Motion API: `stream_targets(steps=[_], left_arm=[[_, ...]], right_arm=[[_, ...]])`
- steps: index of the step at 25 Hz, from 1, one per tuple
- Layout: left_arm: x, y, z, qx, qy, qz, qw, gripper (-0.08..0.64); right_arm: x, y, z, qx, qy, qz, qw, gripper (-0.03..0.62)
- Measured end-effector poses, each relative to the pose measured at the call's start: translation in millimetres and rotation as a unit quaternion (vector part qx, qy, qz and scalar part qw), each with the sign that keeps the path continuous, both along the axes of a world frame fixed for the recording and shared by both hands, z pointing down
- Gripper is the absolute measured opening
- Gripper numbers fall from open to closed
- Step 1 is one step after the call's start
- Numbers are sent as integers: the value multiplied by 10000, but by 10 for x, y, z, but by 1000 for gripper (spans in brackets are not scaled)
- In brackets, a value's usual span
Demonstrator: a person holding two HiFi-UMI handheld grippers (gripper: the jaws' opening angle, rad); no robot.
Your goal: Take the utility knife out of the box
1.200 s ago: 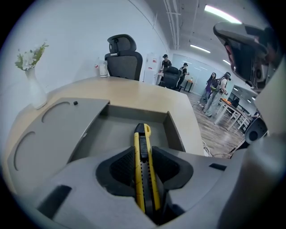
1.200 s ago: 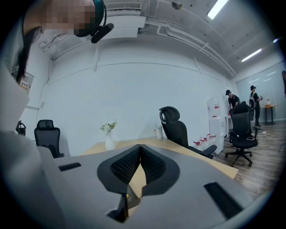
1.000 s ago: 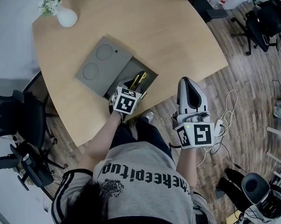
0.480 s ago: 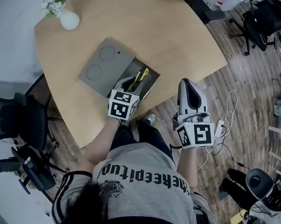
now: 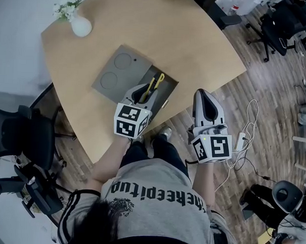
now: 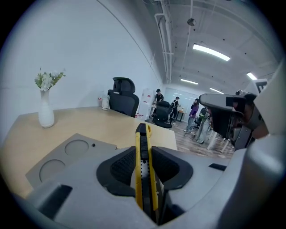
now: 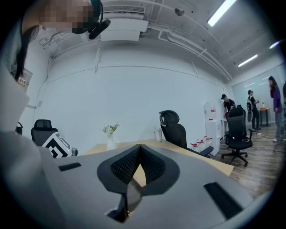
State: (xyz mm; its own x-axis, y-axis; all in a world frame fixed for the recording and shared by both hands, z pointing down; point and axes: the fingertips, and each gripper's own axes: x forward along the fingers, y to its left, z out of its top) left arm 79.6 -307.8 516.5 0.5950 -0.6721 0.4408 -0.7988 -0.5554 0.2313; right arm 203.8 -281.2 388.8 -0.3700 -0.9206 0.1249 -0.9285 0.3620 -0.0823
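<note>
The left gripper (image 5: 145, 93) has come up off the tabletop over the last second, its marker cube sitting larger and nearer the head camera than before, and it has tipped from a steep downward reach towards level. It brings with it the yellow-and-black plastic utility knife (image 6: 143, 172), clamped edge-on between the two ribbed black pads, which stand partly apart with the knife's body filling the gap. A second ago that knife lay low in the shallow grey box (image 5: 170, 88) with the gripper dipped in over it; now it points out over the pale wooden table (image 5: 192, 40), above the box's opening. I judge the lift-out is as good as done, leaving only a place to carry it to, though from overhead I cannot tell how far it clears the rim. The right gripper (image 7: 138, 152) has hardly shifted: it hangs off the table's edge above the wooden floor, jaws closed pad to pad with nothing in them. By count — one knife, one box, one flat grey lid (image 5: 122, 72) folded open beside it with two round recesses, two grippers, one table, and one white ceramic vase (image 5: 80, 26) of pale flowers at the far corner
</note>
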Motion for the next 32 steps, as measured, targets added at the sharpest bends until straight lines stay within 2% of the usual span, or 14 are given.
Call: stream_targets(steps=[16,32], left_arm=[[-477,363,-619,783,435,254,9957,124],[-721,784,-1170,1372,960,703,9834,124]], right_arm=[[-511,441,-118,173,80,248,9995,6],[-819,940,-275,385,193,679,9968,6]])
